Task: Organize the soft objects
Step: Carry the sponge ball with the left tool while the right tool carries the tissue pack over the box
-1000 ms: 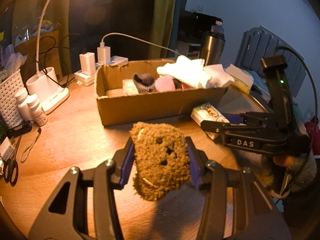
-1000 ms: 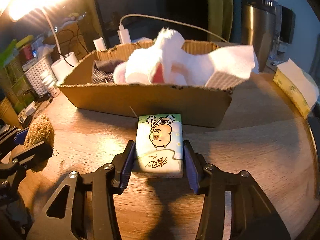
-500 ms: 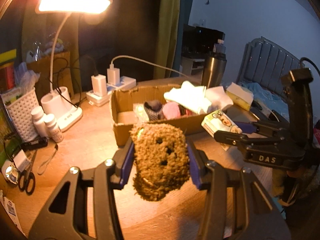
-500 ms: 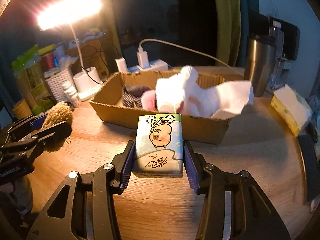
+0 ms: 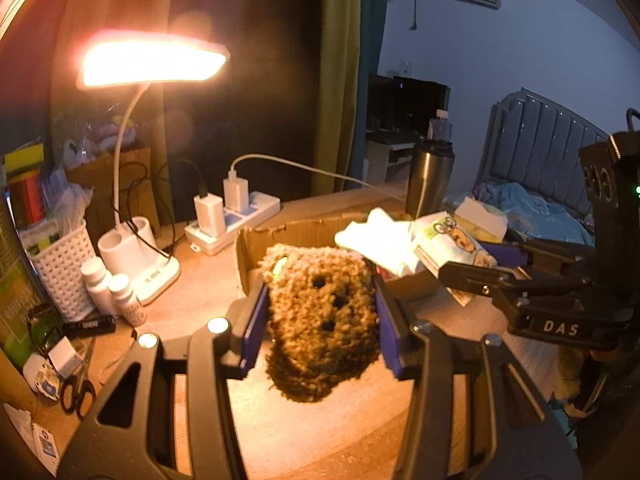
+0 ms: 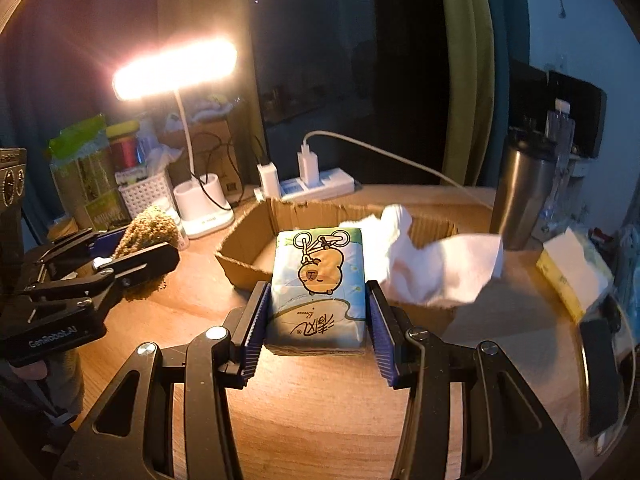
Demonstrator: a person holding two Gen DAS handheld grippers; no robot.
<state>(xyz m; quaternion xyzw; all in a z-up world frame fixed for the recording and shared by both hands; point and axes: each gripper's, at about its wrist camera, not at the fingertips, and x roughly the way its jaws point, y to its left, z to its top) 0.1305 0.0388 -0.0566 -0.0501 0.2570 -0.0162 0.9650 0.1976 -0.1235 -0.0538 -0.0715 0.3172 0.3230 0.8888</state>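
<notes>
left gripper (image 5: 319, 322): clamped on brown fuzzy toy (image 5: 320, 320), before cardboard box (image 6: 248, 256) | right gripper (image 6: 318, 316): clamped on tissue pack (image 6: 318, 280), before box

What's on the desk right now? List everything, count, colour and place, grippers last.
Fuzzy toy: one, brown, in left gripper.
Tissue pack: one, cartoon print, in right gripper.
Cardboard box: one, brown, mid-desk.
White cloths: uncountable, draped over box.
Desk lamp: one, white, lit, back left.
Power strip: one, white, behind box.
Steel tumbler: one, back right.
Woven basket: one, white, far left.
Small bottles: two, white, beside basket.
Scissors: one, black, left edge.
Left gripper: shut on toy.
Right gripper: shut on pack.
</notes>
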